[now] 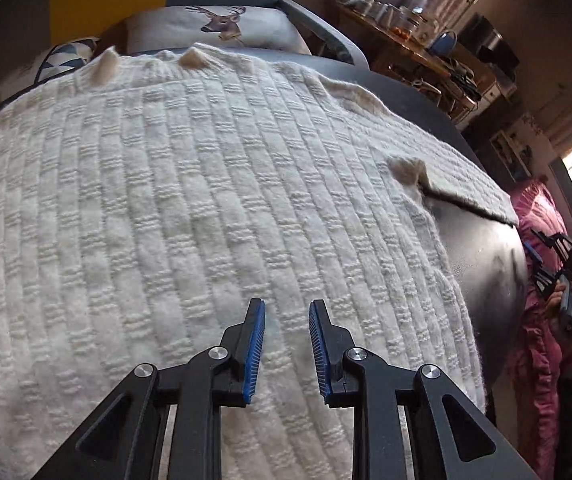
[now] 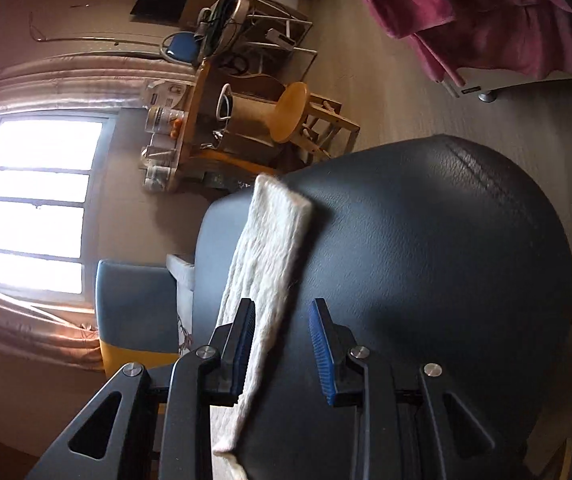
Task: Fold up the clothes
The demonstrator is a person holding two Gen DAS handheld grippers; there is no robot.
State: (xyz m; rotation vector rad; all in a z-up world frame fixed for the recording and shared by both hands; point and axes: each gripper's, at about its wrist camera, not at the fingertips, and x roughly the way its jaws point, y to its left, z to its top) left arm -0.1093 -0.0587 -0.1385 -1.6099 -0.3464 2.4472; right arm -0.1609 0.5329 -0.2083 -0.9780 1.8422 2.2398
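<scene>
At the far left of the left wrist view a patterned cushion (image 1: 67,60) peeks over the edge of the cream knitted sweater (image 1: 189,184), which lies spread flat over a dark padded surface (image 1: 482,248), its ribbed neck toward a deer-print pillow (image 1: 221,26) beyond. The left gripper (image 1: 287,310) hovers low over the sweater's body, its blue-padded jaws spread apart with nothing between them. Further right, a sleeve (image 1: 466,184) stretches out toward the surface's edge, and at the far right a hand (image 1: 558,294) holds the right gripper (image 1: 532,250) beside pink fabric (image 1: 538,216). In the right wrist view, a bright window (image 2: 33,200) sits at left, a cluttered wooden shelf (image 2: 221,120) stands near it, and the right gripper (image 2: 283,310) has its jaws spread, with the cream sleeve (image 2: 269,240) lying on the dark surface (image 2: 426,240) just beside the left jaw, not pinched.
</scene>
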